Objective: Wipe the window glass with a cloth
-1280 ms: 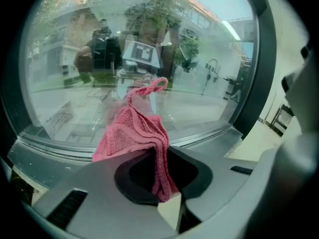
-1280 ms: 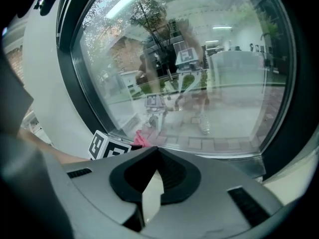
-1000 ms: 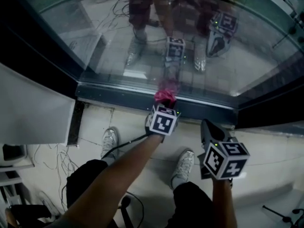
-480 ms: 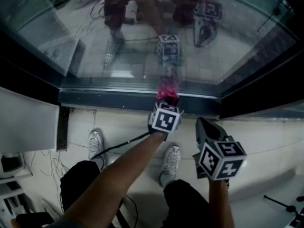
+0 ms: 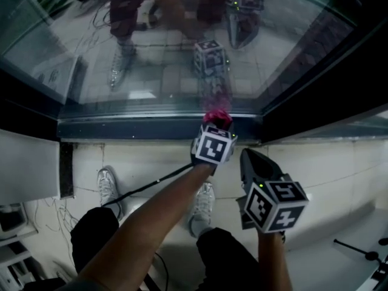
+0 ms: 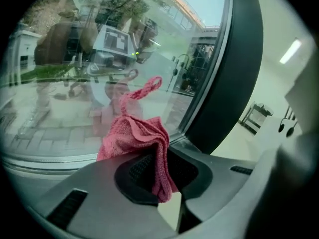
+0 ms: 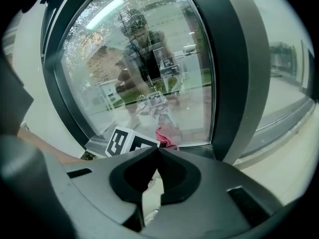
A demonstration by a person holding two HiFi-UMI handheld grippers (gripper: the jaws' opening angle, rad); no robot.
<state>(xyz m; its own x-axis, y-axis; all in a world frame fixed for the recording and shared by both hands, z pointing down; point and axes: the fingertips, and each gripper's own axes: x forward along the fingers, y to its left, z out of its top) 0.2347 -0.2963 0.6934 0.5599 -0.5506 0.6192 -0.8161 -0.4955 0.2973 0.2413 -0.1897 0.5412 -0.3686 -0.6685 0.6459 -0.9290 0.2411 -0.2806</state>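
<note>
The window glass (image 5: 163, 53) fills the top of the head view, and my arms and grippers are mirrored in it. A pink cloth (image 5: 217, 118) is pressed to the glass at its bottom edge, just above the dark sill. My left gripper (image 5: 216, 128) is shut on that cloth. In the left gripper view the cloth (image 6: 134, 138) bunches out of the left gripper (image 6: 162, 193) against the glass (image 6: 70, 83). My right gripper (image 5: 245, 155) hangs back below the sill, shut and empty. From the right gripper (image 7: 157, 152) I see the cloth (image 7: 166, 136) and the glass (image 7: 139, 68).
A dark vertical frame post (image 5: 303, 83) bounds the pane on the right, close to the cloth. The dark sill (image 5: 139, 128) runs along the bottom. A white panel (image 5: 27, 162) stands at the left. My shoes and a cable (image 5: 145, 185) are on the tiled floor below.
My left gripper has slid the cloth to the right along the bottom of the pane, nearer the right frame post. The right gripper has stayed shut and trailed alongside.
</note>
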